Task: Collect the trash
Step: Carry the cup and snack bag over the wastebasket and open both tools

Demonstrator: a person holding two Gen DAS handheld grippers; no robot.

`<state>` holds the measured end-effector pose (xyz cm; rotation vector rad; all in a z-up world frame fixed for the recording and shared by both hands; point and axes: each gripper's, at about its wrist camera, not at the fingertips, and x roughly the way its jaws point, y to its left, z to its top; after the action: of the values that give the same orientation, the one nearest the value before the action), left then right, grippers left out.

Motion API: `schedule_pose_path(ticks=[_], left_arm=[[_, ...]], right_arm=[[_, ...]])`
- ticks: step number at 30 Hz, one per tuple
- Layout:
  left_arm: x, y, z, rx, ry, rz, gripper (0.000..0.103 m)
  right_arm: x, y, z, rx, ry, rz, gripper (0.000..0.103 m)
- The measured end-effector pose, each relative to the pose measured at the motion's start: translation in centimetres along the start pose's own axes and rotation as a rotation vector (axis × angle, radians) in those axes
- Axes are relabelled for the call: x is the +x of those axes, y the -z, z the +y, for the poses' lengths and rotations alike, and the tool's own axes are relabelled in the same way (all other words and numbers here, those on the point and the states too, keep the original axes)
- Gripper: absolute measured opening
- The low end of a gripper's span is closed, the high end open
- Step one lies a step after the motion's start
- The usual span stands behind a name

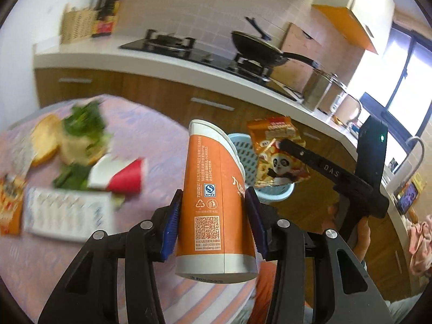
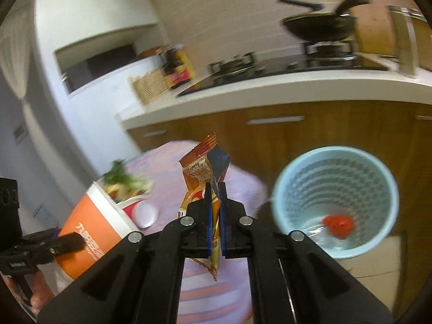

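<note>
My left gripper is shut on a tall orange-and-white paper cup, held upright above the table's right edge; the same cup shows at lower left in the right wrist view. My right gripper is shut on an orange snack wrapper, whose panda print faces the left wrist camera. The wrapper hangs in the air just left of a light blue basket on the floor, which has a red scrap inside. In the left wrist view the basket is partly hidden behind cup and wrapper.
On the round table with a lilac striped cloth lie a tipped red-and-white cup, greens with bread, a white printed packet and an orange packet. Behind runs a counter with a stove and a black wok.
</note>
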<state>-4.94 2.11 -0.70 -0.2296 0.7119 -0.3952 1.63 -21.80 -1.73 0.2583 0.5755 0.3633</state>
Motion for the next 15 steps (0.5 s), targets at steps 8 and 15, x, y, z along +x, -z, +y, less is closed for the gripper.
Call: schedule_pose_path(ticks=[8, 15], left_arm=[[8.0, -5.3, -6.2, 0.133, 0.051, 0.047, 0.044], [17.2, -8.3, -10.0, 0.183, 0.056, 0.13, 0.044]], right_arm=[[-1.5, -1.0, -10.5, 0.144, 0.203, -0.067, 0.003], [2.0, -0.5, -18.5, 0.227, 0.323, 0.008, 0.003]])
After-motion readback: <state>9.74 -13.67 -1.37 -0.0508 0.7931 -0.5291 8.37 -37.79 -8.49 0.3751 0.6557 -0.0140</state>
